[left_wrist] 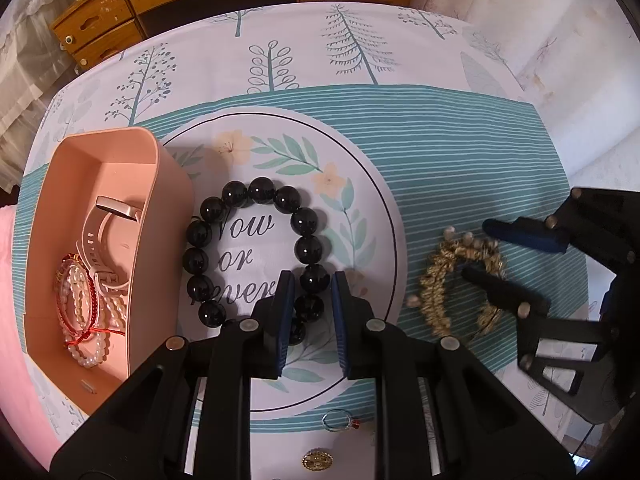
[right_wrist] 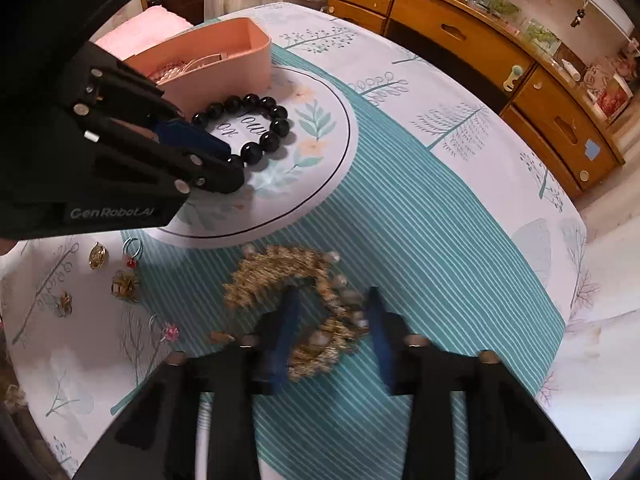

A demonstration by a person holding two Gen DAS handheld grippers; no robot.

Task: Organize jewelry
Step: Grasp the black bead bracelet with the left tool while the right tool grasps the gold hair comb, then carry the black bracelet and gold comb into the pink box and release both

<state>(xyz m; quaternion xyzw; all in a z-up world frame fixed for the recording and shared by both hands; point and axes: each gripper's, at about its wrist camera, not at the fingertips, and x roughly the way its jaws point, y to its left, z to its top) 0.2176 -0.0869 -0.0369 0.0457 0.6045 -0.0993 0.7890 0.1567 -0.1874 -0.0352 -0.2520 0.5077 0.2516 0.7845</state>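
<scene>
Your left gripper (left_wrist: 311, 280) has its jaws parted astride the near-right arc of the black bead bracelet (left_wrist: 256, 256); no grip is made yet. Your right gripper (right_wrist: 332, 300) likewise stands released, jaws straddling one side of the gold bracelet (right_wrist: 296, 308). Both bracelets lie on the tabletop (left_wrist: 460, 140).

Done: the pink box (left_wrist: 168, 184), just left of the black beads, already holds a watch (left_wrist: 104, 248), pearl strands (left_wrist: 86, 320) and a red bracelet (left_wrist: 94, 300).

Left: both bracelets, a ring (left_wrist: 338, 420), a gold brooch (left_wrist: 317, 461) and several small pieces (right_wrist: 124, 286) near the tabletop's near edge. Judged roughly half complete.
</scene>
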